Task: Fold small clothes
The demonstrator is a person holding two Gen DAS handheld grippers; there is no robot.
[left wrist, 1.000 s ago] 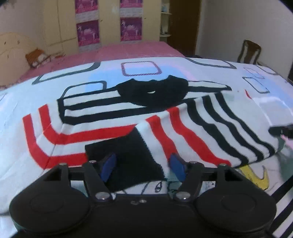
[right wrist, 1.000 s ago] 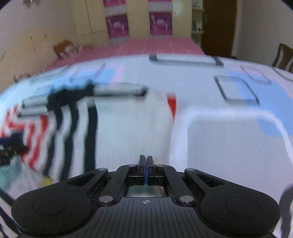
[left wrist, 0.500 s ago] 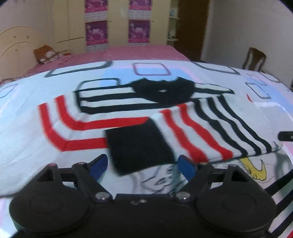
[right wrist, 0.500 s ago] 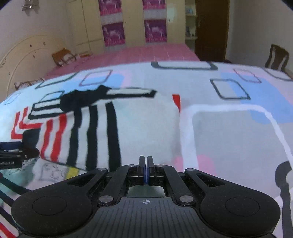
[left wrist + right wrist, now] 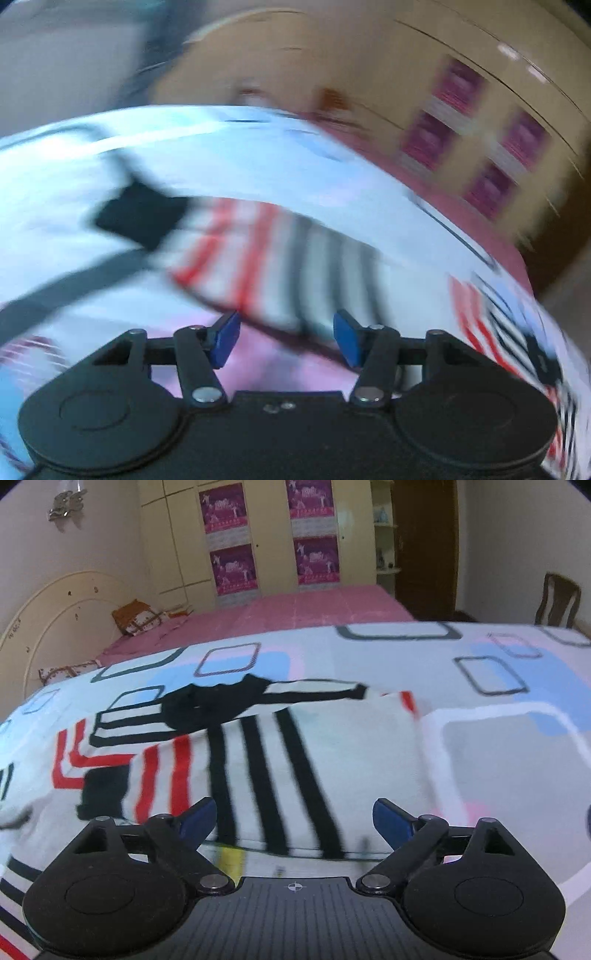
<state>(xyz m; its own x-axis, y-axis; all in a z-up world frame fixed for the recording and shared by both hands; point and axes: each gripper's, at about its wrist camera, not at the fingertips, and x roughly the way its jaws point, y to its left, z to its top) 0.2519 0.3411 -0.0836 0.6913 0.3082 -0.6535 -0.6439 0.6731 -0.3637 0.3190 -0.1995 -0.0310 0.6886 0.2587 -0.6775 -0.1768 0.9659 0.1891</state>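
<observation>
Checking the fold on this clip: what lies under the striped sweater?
The striped sweater lies flat on a bedsheet printed with rounded squares and blue patches. A sleeve with a black cuff is folded on top. Anything beneath the sweater's body is covered.

The striped garment [image 5: 258, 760] lies on the patterned sheet [image 5: 498, 760], with the bed [image 5: 295, 605] behind it.

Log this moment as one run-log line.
left gripper: open, empty | right gripper: open, empty | striped sweater: partly folded on patterned sheet
</observation>
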